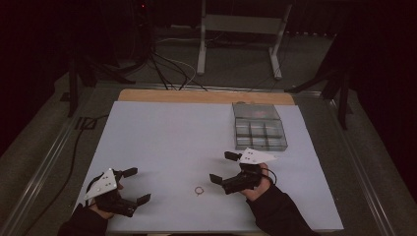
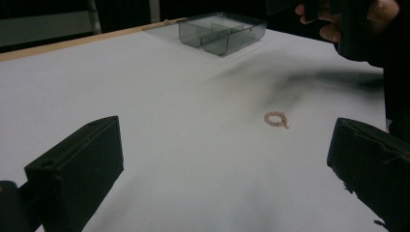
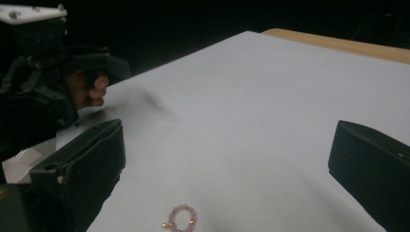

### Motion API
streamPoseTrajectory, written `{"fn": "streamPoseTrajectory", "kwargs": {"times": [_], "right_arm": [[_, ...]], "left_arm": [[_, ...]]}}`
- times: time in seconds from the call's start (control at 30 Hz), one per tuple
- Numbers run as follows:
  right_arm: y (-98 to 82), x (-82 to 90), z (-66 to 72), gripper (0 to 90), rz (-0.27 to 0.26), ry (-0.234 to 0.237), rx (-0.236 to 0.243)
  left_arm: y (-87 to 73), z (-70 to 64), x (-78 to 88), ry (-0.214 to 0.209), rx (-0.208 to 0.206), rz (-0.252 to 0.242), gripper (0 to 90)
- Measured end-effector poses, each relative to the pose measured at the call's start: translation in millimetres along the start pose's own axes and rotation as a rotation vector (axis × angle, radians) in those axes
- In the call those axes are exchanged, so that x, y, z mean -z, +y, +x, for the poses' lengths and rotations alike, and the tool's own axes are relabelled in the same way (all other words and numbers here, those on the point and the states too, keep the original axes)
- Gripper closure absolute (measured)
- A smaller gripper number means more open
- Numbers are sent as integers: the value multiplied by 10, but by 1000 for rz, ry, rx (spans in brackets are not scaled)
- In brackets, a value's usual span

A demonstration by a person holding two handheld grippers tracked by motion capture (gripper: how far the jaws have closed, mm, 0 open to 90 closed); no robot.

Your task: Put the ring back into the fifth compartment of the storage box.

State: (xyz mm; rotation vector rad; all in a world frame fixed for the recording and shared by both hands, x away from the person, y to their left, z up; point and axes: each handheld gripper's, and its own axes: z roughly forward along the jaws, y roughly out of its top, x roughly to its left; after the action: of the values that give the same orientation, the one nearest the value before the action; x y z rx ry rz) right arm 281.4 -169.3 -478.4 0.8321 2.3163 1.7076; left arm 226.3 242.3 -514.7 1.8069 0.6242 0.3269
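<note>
- My left gripper [image 1: 136, 186] sits low over the near left part of the table [image 1: 162, 142], its jaws spread wide with nothing between them.
- In the left gripper view my own two black jaws rise at the bottom corners, far apart, with bare white surface in the gap.
- Ahead of that gripper and a little toward its right jaw lies a small pink bead ring [image 2: 276, 119], flat on the table and well clear of both jaws.
- My right gripper [image 1: 223, 167] hangs over the near right part of the table, jaws also wide apart and holding nothing.
- In the right gripper view the bead ring [image 3: 181, 218] lies just in front of the gap, nearer the left jaw, touching neither.
- From above, the ring [image 1: 198, 190] rests between my two grippers, closer to the right one.
- Beyond my right gripper, farther from me, stands a clear grey compartment box [image 1: 259, 129] with its dividers showing; what is in the cells I cannot tell.
- A bare wooden strip [image 1: 196, 96] runs along the table's far edge.
</note>
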Motion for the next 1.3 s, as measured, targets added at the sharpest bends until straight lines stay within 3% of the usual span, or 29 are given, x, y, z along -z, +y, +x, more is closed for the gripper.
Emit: {"fn": "streamPoseTrajectory", "kwargs": {"times": [0.37, 0.67, 0.73, 1.0, 1.3], "right_arm": [[-87, -173, 88, 0, 68, 45, 2], [-161, -307, 168, 6, 132, 48, -2], [-163, -316, 176, 73, 150, 45, -11], [-201, -379, 196, 169, 205, 42, -43], [-251, -474, 239, 330, 291, 23, -36]], "left_arm": [[8, 4, -31, -8, -8, 6, 6], [15, 2, -35, -16, -6, -2, 6], [10, 6, -35, -16, -7, 6, 6], [13, 8, -29, -17, -3, -1, 6], [9, 11, -33, -20, -2, 5, 6]]}}
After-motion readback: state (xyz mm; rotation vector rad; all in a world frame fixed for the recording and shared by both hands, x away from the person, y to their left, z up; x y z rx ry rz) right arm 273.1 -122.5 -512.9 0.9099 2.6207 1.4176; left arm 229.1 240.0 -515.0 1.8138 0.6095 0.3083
